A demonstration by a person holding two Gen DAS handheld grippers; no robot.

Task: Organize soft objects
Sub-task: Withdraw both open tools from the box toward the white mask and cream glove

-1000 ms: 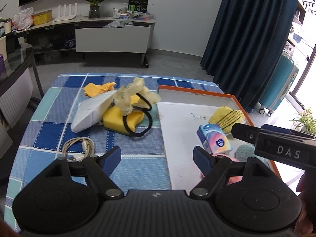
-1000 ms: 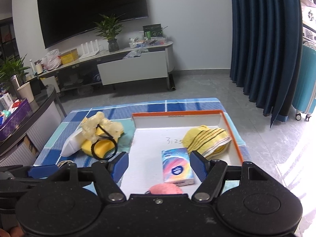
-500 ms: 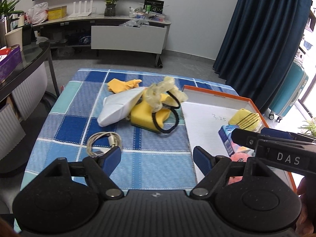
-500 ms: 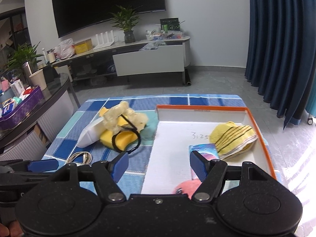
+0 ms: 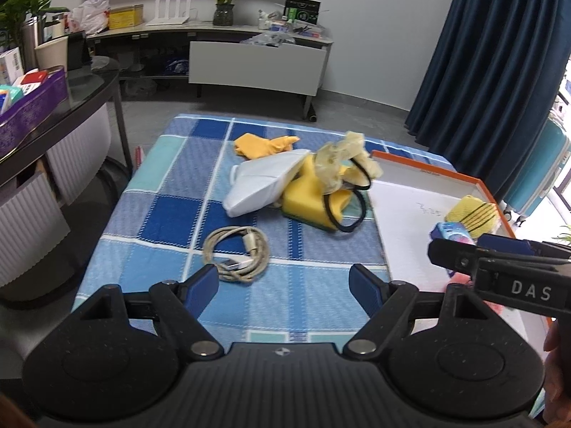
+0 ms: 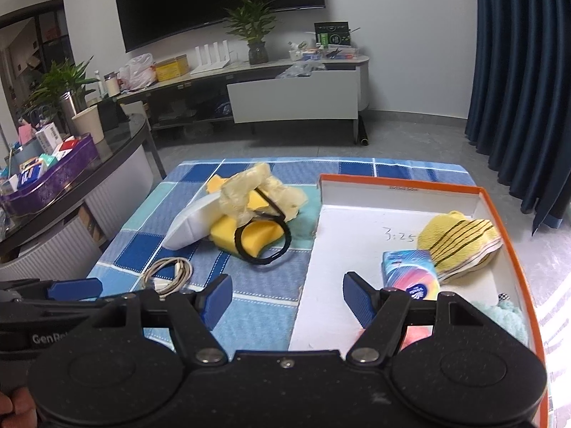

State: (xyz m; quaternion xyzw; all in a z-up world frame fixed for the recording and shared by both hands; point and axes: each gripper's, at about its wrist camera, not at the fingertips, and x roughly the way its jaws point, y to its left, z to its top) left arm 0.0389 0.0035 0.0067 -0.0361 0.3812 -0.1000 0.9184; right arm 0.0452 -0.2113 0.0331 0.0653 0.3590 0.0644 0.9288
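A: Left wrist view?
B: The left gripper point(image 5: 283, 287) stands spread apart, nothing between its pads, above the near edge of the checked counter point(image 5: 171, 214). A coiled cable point(image 5: 237, 252) lies just beyond it. Farther off, a white face mask point(image 5: 266, 187), yellow sponge point(image 5: 308, 201), black hair tie point(image 5: 344, 214) and crumpled glove point(image 5: 339, 164) sit piled together; an orange cloth point(image 5: 262, 146) lies behind.

A: Right wrist view?
B: The right gripper point(image 6: 287, 299) is spread apart too, empty, over the orange-rimmed tray point(image 6: 506, 214) at right. Inside it, a yellow striped cloth point(image 6: 458, 240) touches a tissue pack point(image 6: 410, 273).
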